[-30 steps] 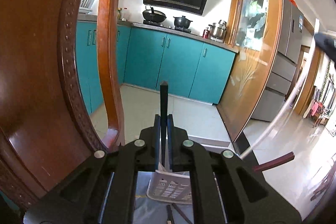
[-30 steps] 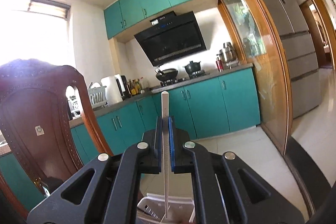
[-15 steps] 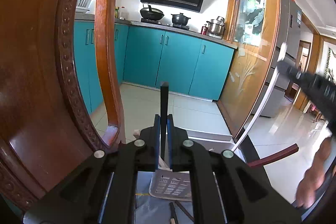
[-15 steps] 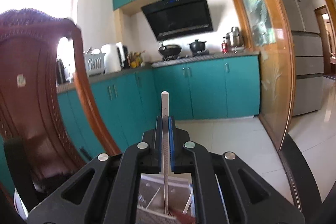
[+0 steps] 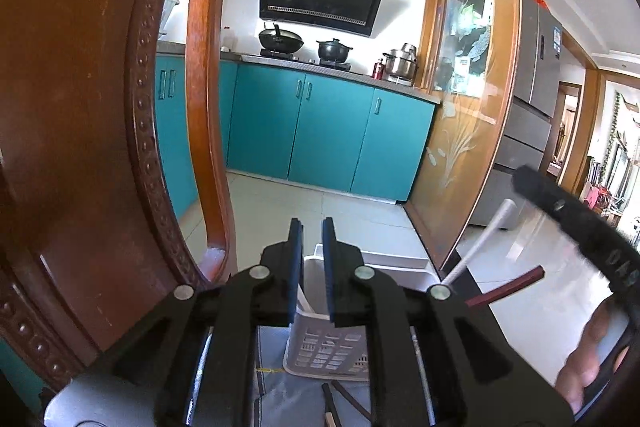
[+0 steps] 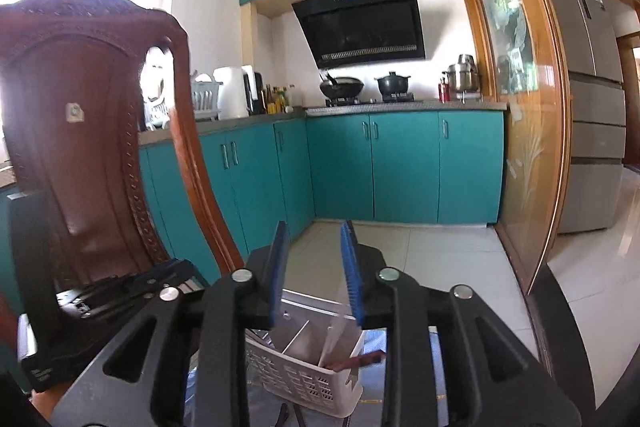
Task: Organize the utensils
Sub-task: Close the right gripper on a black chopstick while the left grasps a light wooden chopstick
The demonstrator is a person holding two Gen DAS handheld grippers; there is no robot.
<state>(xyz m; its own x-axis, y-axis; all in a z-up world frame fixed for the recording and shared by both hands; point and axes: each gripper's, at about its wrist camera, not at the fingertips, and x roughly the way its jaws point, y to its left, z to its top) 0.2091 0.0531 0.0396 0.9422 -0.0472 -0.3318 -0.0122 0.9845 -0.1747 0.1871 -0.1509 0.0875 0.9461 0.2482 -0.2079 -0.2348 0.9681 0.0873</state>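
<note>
A white slotted utensil basket stands on a grey cloth below my left gripper, which is open and empty above it. A white stick and a dark red stick lean out of the basket to the right. Loose dark sticks lie on the cloth in front. In the right wrist view my right gripper is open and empty above the same basket, whose compartments hold a white stick and a dark red stick.
A carved wooden chair back rises close on the left in both views. The right gripper's black body crosses the left wrist view's right side. Teal kitchen cabinets and a glass sliding door stand behind.
Both grippers have opened. The black stick has left the left gripper and the white stick has left the right one; both now stand in the basket. The right gripper has come lower and nearer.
</note>
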